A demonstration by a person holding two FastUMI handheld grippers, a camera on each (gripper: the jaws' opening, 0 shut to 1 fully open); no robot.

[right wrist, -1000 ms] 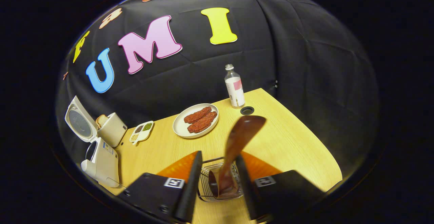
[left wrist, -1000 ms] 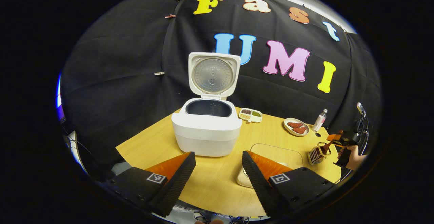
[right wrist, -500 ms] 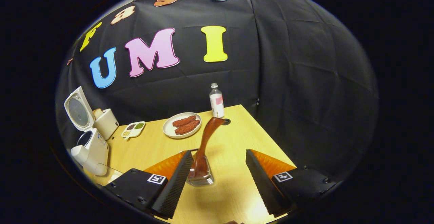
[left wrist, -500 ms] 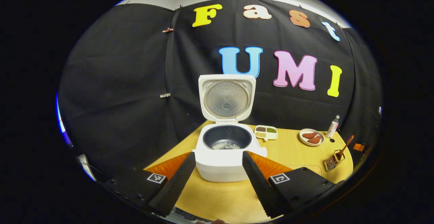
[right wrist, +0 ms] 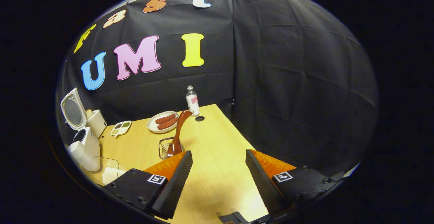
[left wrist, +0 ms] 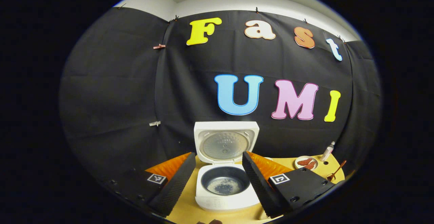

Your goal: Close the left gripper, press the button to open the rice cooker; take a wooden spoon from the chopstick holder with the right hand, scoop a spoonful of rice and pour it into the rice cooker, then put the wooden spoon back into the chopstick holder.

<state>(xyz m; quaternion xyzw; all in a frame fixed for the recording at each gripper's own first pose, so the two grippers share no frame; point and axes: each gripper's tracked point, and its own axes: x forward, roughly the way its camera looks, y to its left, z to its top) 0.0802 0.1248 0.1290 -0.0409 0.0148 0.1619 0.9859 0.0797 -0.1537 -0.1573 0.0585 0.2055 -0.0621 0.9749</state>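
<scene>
We had let go of the wooden spoon [right wrist: 177, 133]; it stood in the chopstick holder [right wrist: 165, 148] again. Both the right claw [right wrist: 218, 180] and the left claw [left wrist: 218, 180] were wide and empty, so we judged the task finished

- In the left gripper view, the white rice cooker [left wrist: 225, 186] has its right side hidden behind a gripper finger.
- The small round plate [left wrist: 306, 162] holds reddish pieces, perhaps meat, too small to tell.
- In the right gripper view, the wire chopstick holder [right wrist: 166, 148] is partly hidden at its base by a finger.

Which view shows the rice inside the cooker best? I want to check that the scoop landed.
The left gripper view: it looks down into the open rice cooker, where pale rice lies on the pot's dark bottom. The right gripper view shows the cooker small and side-on at the edge, its inside too small to tell.
</scene>
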